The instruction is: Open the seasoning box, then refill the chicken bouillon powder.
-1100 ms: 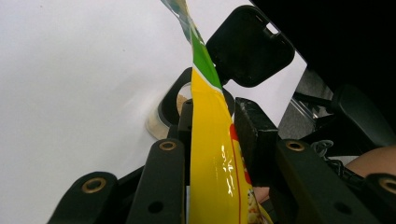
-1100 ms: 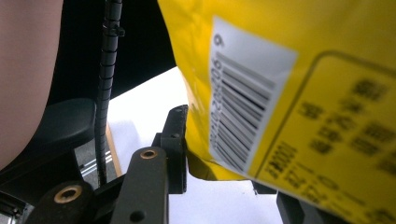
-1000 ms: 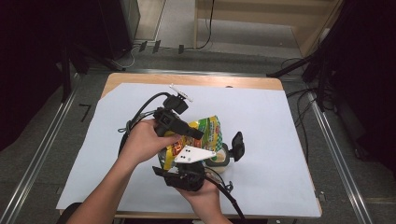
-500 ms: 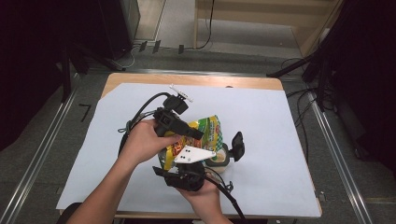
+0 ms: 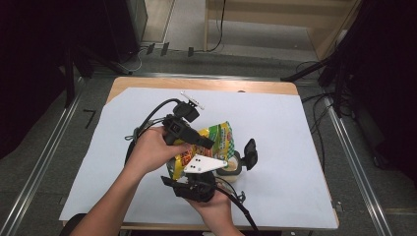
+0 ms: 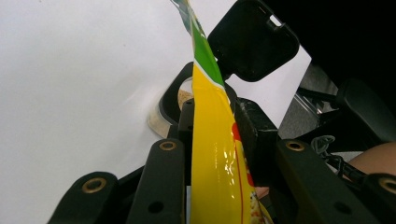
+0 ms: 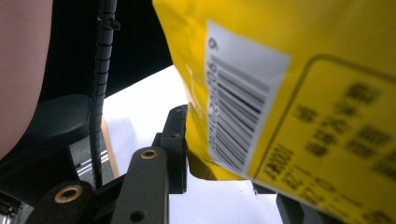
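High view looks down from above the table (image 5: 295, 128); both gripper views sit very close, sharing the yellow bag (image 5: 216, 140) (image 6: 215, 154) (image 7: 299, 93)

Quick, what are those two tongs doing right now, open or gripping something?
Left tongs: shut on the yellow and green snack bag, above the open jar.
Right tongs: shut on the same snack bag, at its barcode side.
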Motion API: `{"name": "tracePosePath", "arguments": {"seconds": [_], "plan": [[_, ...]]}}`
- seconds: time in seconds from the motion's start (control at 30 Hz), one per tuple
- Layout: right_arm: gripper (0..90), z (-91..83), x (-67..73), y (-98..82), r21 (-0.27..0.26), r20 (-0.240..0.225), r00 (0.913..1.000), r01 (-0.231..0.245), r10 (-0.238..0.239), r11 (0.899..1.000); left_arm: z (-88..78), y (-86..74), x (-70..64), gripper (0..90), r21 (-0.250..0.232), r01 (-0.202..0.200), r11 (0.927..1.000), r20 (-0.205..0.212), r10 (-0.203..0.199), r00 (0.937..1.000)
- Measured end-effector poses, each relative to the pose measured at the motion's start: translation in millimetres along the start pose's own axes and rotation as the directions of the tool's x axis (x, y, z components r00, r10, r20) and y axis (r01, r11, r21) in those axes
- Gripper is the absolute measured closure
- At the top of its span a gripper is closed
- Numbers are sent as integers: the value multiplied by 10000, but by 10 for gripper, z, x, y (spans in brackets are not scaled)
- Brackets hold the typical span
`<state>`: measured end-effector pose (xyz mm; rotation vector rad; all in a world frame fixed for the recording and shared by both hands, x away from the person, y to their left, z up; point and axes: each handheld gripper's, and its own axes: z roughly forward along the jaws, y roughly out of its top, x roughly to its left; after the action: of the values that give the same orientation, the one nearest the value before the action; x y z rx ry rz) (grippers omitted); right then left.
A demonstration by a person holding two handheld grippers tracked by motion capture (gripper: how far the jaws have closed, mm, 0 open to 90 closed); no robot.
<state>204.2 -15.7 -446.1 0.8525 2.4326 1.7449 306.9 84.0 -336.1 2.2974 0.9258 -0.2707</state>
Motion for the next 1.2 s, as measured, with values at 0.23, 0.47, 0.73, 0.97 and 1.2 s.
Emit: {"name": "tracePosePath", "arguments": {"seconds": [0.23, 0.47, 0.73, 0.97, 1.2], "plan": [[660, -1, 5, -7, 26, -32, 10000, -53, 53, 10000, 3, 0, -3, 735, 29, -33, 10000, 13, 33, 10000], [660, -1, 4, 5, 52, -12, 10000, 35, -35, 10000, -5, -4, 5, 734, 13, -15, 10000, 7, 15, 10000], [660, 3, 2, 15, 112, -38, 10000, 86, -85, 9999, -11, -8, 11, 733, -14, 16, 10000, -13, -16, 10000], [660, 7, 5, 8, 89, -40, 10000, -6, 7, 10000, -11, -10, 8, 734, -5, -19, 10000, -32, 19, 10000], [661, -12, -3, 27, 62, -11, 10000, 82, -82, 9999, -39, -5, -21, 734, -245, -124, 9996, -46, 123, 9999]]}}
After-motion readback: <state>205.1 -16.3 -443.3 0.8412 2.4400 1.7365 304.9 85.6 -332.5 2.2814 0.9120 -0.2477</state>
